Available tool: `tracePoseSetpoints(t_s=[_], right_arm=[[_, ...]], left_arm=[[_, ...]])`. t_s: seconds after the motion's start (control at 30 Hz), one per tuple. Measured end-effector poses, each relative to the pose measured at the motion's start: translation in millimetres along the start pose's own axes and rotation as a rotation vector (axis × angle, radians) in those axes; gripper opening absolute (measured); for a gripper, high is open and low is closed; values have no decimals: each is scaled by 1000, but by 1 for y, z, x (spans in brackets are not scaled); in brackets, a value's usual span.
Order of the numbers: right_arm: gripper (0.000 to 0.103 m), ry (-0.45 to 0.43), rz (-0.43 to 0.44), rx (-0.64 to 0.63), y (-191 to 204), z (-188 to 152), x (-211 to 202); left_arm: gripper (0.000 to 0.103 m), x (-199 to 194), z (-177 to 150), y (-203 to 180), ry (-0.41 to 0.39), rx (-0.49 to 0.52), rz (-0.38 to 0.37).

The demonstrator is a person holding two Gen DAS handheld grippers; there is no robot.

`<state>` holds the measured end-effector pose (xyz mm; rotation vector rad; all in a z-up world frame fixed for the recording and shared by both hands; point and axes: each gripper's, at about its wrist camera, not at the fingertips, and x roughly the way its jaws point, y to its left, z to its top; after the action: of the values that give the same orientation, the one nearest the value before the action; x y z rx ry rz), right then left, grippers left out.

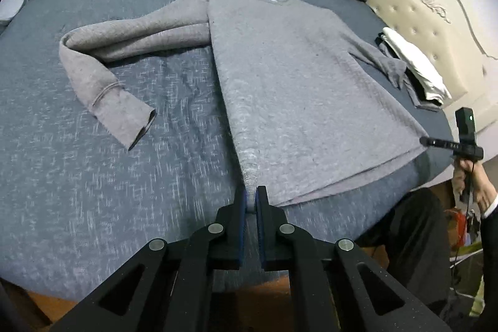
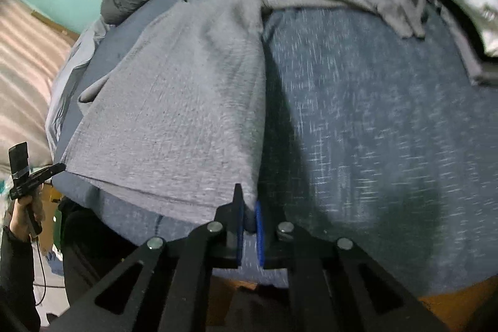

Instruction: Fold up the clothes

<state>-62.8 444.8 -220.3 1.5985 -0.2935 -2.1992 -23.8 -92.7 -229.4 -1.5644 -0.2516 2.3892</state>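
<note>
Grey sweater point(image 1: 298, 77) hem corners pinched by both grippers point(image 1: 251, 204) point(image 2: 248, 215).

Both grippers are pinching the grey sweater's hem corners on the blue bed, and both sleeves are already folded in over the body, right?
Not quite: the sleeves aren't folded in. The left wrist view shows one lying out on the bed beside the sweater; the right wrist view shows the other stretched away. Both the left gripper and right gripper do pinch the hem corners.

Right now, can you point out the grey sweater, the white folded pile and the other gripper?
grey sweater point(image 1: 295, 77): left wrist view, middle of its body.
white folded pile point(image 1: 417, 64): left wrist view, its top white layer.
right gripper point(image 1: 425, 141): left wrist view, its fingertips at the sweater's hem corner.
</note>
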Motion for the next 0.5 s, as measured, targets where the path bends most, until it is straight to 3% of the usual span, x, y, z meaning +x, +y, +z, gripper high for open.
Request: tracePoseSetpoints(t_s=[0.13,0.3,0.43,0.5], right_arm=[[5,51,-66,-97,8,-14,-3],[5,140,-108,-41,-12,-38,27],[5,162,-109,-34,-14,-45,35],[6,160,-69,-27,-14,-42,32]], left_arm=[[6,-11,-17,-4,-8,27,-4],[6,4,-41,-7,53,25,0],[6,23,-57,-8,97,20,9],[6,28,-61,-7,106,12,9]])
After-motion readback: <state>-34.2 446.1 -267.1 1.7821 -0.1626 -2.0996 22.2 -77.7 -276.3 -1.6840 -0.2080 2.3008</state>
